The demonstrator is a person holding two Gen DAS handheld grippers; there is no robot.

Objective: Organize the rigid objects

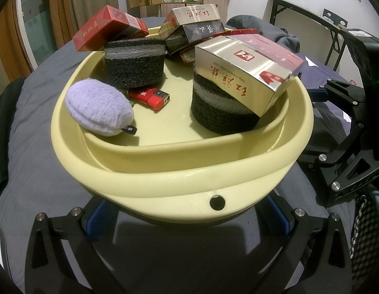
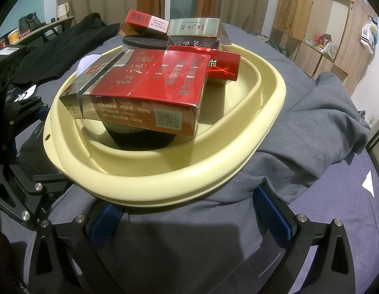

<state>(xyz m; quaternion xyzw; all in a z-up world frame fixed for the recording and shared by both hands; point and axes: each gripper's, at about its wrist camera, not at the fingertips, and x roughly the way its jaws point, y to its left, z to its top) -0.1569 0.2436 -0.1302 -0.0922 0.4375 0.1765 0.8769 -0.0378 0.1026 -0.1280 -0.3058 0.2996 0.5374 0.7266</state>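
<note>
A: Here, the left gripper (image 1: 189, 218) sits low before the cream basin (image 1: 184, 171), fingers (image 1: 101, 218) spread wide beneath its near rim, holding nothing.

B: And the right gripper (image 2: 189, 208)?

A: Likewise level at the basin's other side, fingers (image 2: 272, 208) wide apart under the rim, empty.

B: The contents?

A: Cigarette packs: the silver-and-red pack (image 1: 248, 68) tilts on a dark foam cylinder (image 1: 221, 115); others pile at the far side. A red lighter (image 1: 150, 96) lies beside a lilac plush (image 1: 98, 107). The basin rests on a grey bedsheet (image 1: 39, 98).
</note>
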